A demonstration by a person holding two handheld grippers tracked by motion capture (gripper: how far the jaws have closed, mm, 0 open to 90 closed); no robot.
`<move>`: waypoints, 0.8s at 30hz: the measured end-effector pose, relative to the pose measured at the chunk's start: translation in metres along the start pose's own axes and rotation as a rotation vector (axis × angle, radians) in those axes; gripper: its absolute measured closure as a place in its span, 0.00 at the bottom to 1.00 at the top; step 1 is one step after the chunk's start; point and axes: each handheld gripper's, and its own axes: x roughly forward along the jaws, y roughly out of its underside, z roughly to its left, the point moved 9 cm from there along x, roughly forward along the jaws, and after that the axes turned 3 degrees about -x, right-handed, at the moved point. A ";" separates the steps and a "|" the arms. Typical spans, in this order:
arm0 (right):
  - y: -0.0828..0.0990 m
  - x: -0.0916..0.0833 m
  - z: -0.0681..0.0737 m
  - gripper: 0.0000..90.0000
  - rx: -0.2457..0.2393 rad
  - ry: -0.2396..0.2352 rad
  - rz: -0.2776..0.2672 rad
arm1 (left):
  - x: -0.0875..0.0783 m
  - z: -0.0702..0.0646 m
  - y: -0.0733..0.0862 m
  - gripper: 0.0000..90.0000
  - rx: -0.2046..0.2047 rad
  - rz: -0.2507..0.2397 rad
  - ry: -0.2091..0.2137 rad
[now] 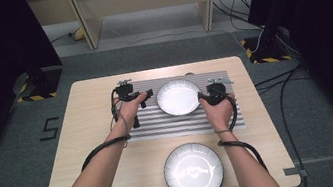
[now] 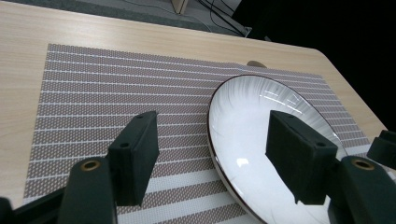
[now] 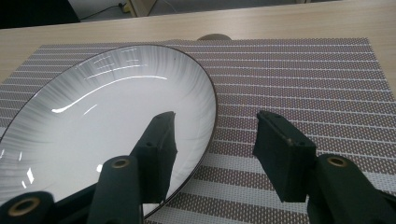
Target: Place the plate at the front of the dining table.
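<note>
A white plate [image 1: 178, 97] with a dark rim lies on a striped placemat [image 1: 179, 124] at the middle of the table. My left gripper [image 1: 148, 95] is at the plate's left edge and my right gripper [image 1: 201, 98] at its right edge. In the left gripper view the jaws [image 2: 212, 123] stand wide, one over the placemat [image 2: 116, 84] and one over the plate [image 2: 243, 116], and its rim passes between them untouched. The right gripper [image 3: 215, 120] straddles the rim of the plate [image 3: 102, 116] the same way, open above the placemat [image 3: 303, 79].
A second white plate [image 1: 193, 171] sits on the bare wood near the table's front edge, between the person's forearms. A small tan round thing [image 3: 212, 37] pokes out behind the placemat's far edge. Dark stands and cables flank the table on the floor.
</note>
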 end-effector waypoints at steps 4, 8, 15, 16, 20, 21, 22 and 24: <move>-0.002 -0.007 0.000 0.53 0.001 -0.002 -0.007 | -0.007 0.002 0.000 0.38 0.008 -0.003 0.000; -0.002 -0.011 0.000 0.53 0.001 -0.002 -0.011 | -0.012 0.002 0.002 0.38 0.011 0.008 0.014; 0.002 -0.020 -0.005 0.52 0.004 -0.005 -0.003 | -0.023 0.011 0.011 0.38 0.011 0.013 0.012; 0.003 -0.020 -0.005 0.52 0.005 -0.005 -0.001 | -0.023 0.011 0.014 0.38 0.013 0.018 0.014; 0.006 -0.021 -0.003 0.52 0.005 -0.013 0.009 | -0.024 0.007 0.019 0.38 0.019 0.028 0.036; 0.007 -0.022 -0.003 0.52 0.004 -0.011 0.013 | -0.024 0.007 0.019 0.38 0.025 0.030 0.034; 0.008 -0.022 -0.003 0.52 0.004 -0.009 0.016 | -0.024 0.006 0.020 0.38 0.028 0.030 0.037; 0.009 -0.022 -0.003 0.52 0.001 -0.009 0.018 | -0.025 0.005 0.021 0.38 0.026 0.031 0.040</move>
